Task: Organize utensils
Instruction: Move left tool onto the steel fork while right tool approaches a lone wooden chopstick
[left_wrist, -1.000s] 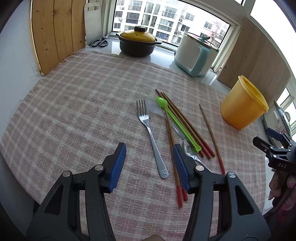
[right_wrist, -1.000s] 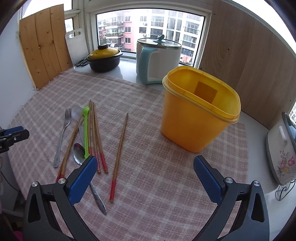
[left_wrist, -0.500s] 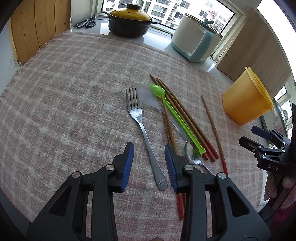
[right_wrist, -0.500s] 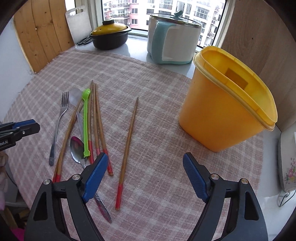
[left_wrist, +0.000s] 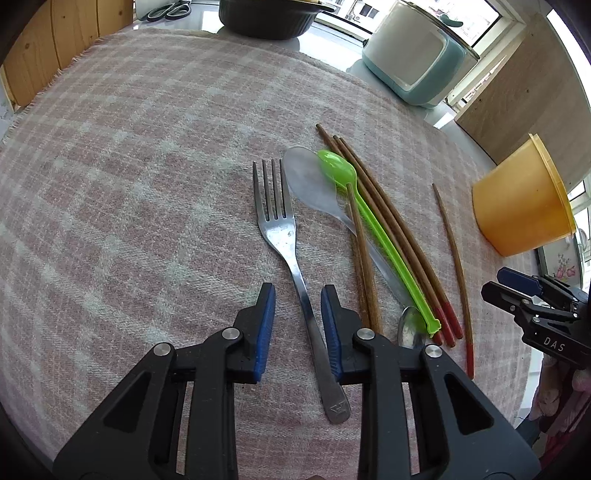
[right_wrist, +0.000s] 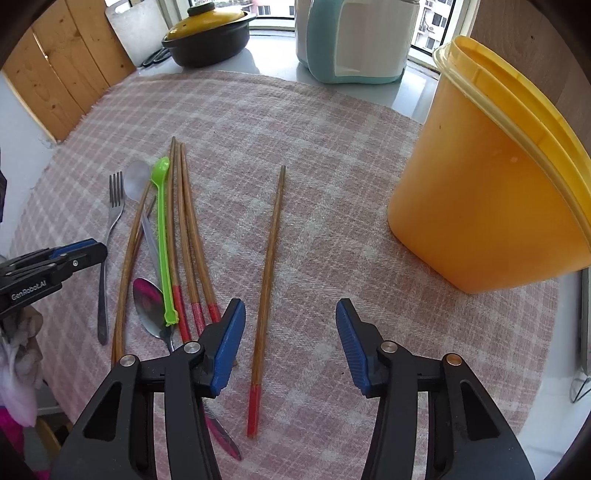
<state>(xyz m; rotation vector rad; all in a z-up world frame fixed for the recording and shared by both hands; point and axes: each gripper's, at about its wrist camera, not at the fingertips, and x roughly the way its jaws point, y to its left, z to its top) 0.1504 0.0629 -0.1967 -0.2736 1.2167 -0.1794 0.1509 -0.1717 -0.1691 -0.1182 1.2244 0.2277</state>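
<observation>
The left gripper (left_wrist: 297, 325) points down at the checked cloth (left_wrist: 129, 177) with its jaws closing around the handle of the fork (left_wrist: 291, 258); the handle lies between the blue pads (left_wrist: 266, 325), with a gap still showing on each side, so nothing is clamped. The fork lies flat, tines away from the camera. Just right of it lie a clear spoon (left_wrist: 310, 184), a green spoon (left_wrist: 384, 243) across it, a bundle of chopsticks (left_wrist: 399, 236) with red ends, and a metal spoon (left_wrist: 410, 328) whose bowl shows beside the right pad. The right gripper (right_wrist: 290, 339) also points down, jaws closing but still wide apart, straddling the lone chopstick (right_wrist: 269, 258), which lies on the cloth nearer the left pad (right_wrist: 227, 343) and touches neither. This chopstick sits apart from the bundle, between it and the yellow tub (right_wrist: 480, 184), which stands upright at the cloth's right edge. Behind, by the window, stand a black pot (right_wrist: 210, 40) with a yellow lid and a teal cooker (right_wrist: 354, 40)
</observation>
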